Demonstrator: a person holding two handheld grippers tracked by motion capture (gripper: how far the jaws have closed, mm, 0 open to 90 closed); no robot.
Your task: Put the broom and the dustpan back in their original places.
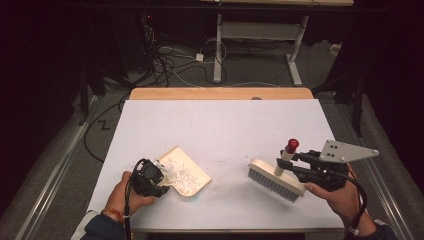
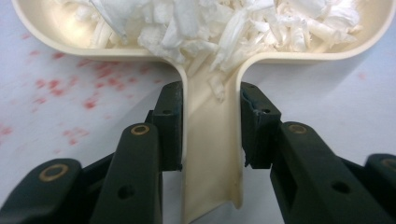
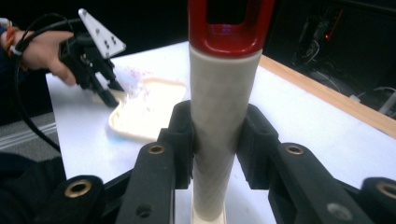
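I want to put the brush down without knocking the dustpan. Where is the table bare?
The white table is bare across its far half, up to the wooden edge strip. It is crowded near the cream plastic dustpan of white paper scraps and the cream bristle brush.

white table (image 1: 220, 125) | cables on floor (image 1: 170, 60) | desk legs (image 1: 218, 50)

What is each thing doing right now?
Dustpan: flat on the table, full of white scraps.
Brush: held above the table, bristles down.
Left gripper: shut on the dustpan's handle.
Right gripper: shut on the brush's handle.
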